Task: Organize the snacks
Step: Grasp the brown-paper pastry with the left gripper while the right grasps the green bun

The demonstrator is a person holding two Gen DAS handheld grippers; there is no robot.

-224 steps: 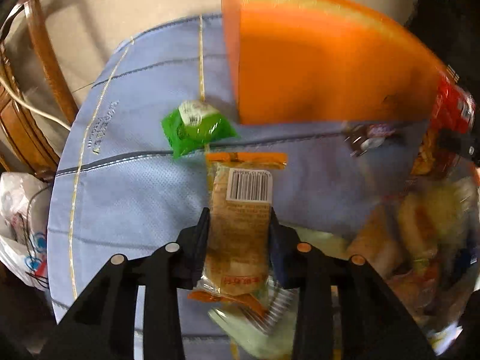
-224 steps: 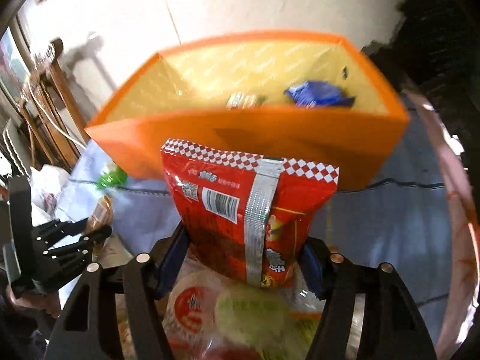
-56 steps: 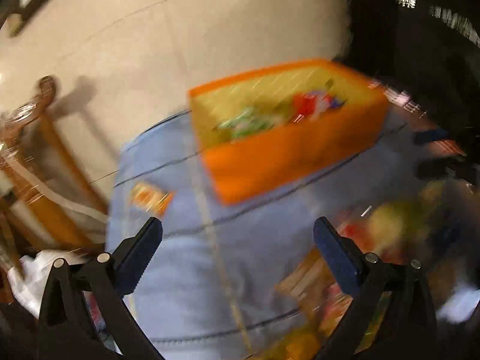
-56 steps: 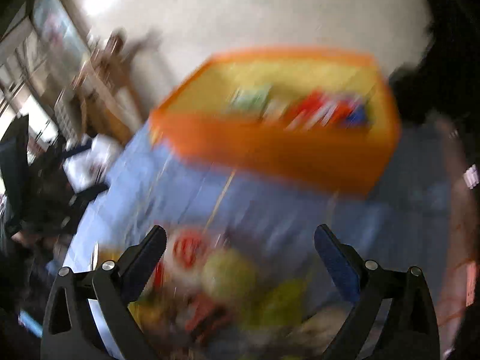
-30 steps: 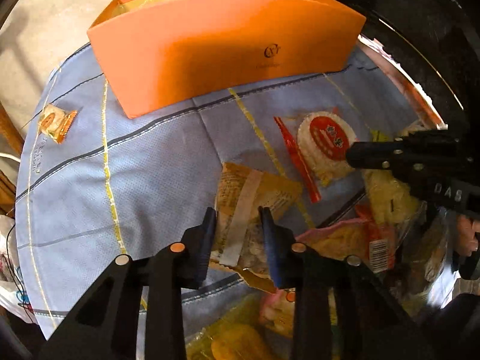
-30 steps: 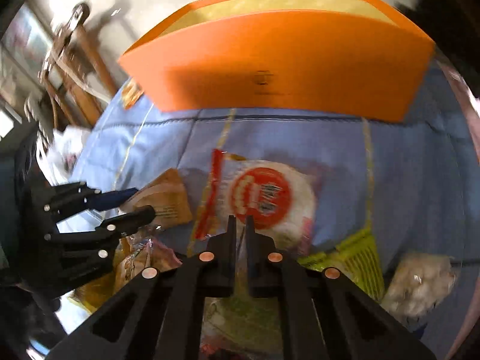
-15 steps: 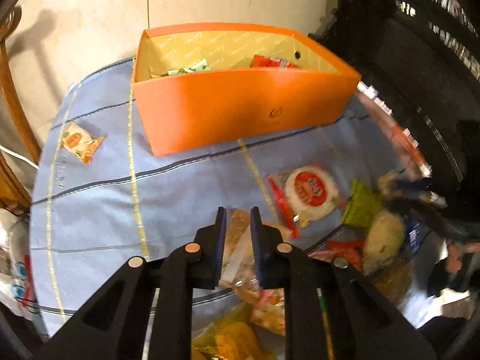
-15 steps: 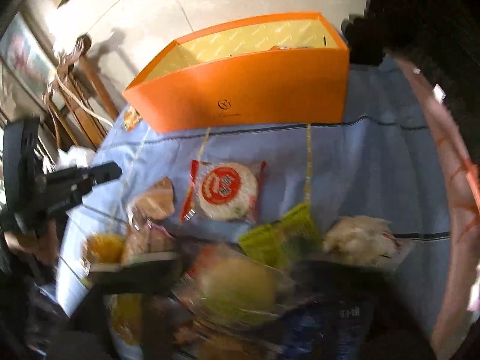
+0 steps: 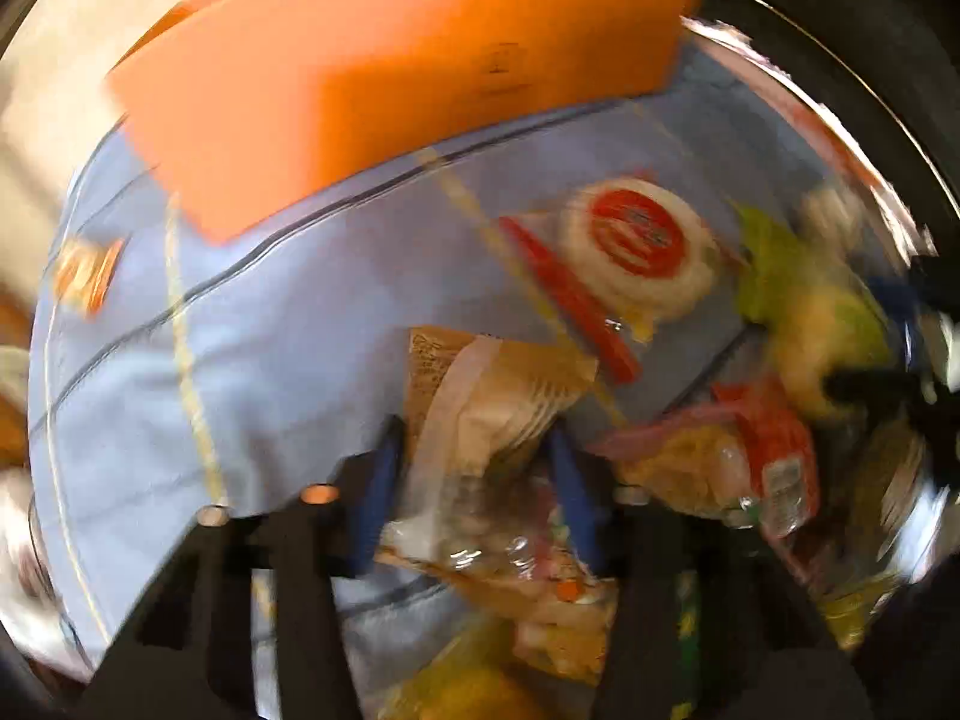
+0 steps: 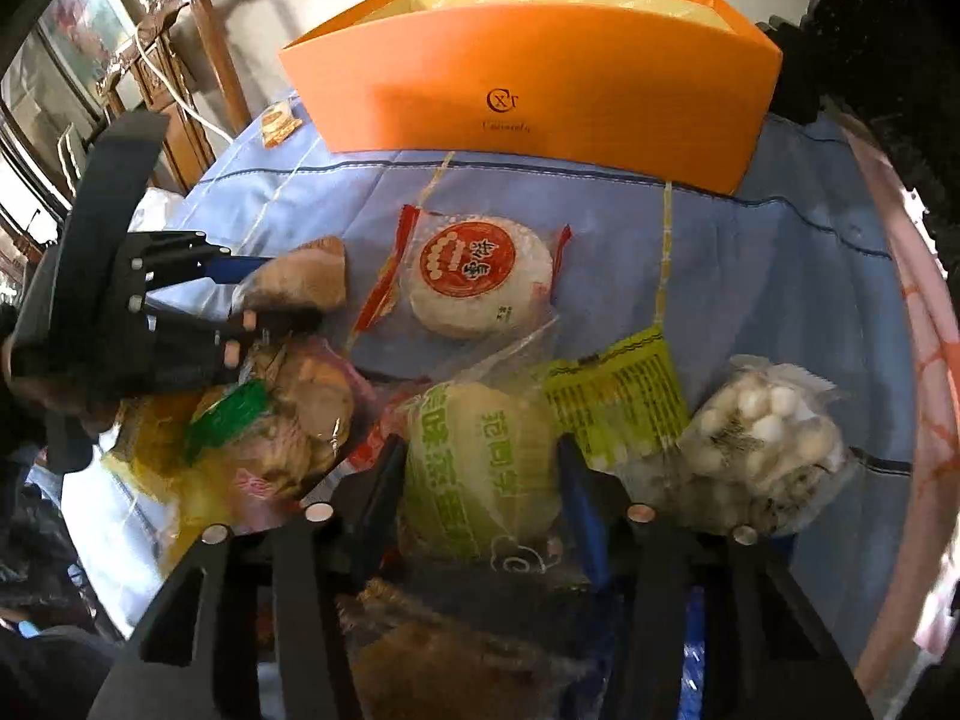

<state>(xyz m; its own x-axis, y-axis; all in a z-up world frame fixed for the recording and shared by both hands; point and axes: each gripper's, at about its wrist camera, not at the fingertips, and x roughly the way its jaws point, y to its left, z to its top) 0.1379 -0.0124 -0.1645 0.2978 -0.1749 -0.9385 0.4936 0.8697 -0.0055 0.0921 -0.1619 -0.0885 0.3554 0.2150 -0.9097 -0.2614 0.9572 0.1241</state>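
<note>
An orange box (image 9: 390,72) (image 10: 540,78) stands open-topped at the far side of the blue cloth (image 10: 750,276). My left gripper (image 9: 477,468) (image 10: 270,294) points down over a brown snack packet (image 9: 480,396) (image 10: 300,282). Its jaws are opening, with the packet between the blue pads. In the blurred left wrist view I cannot tell whether the pads touch the packet. My right gripper (image 10: 483,480) is closing on a green-printed bun packet (image 10: 480,468), and its pads lie against the packet's sides. A round rice cake packet (image 9: 636,240) (image 10: 474,270) with a red label lies flat just in front of the box.
A yellow-green packet (image 10: 618,402) and a bag of white balls (image 10: 762,438) lie right of the bun. More snacks (image 10: 288,420) are heaped at the near left. A small orange packet (image 10: 277,123) (image 9: 84,276) lies left of the box. A wooden chair (image 10: 180,60) stands beyond the table's left edge.
Half a second ago the left gripper was higher with its jaws nearly together; it is now lower with the jaws spread around the brown packet. The right gripper has settled around the green bun packet.
</note>
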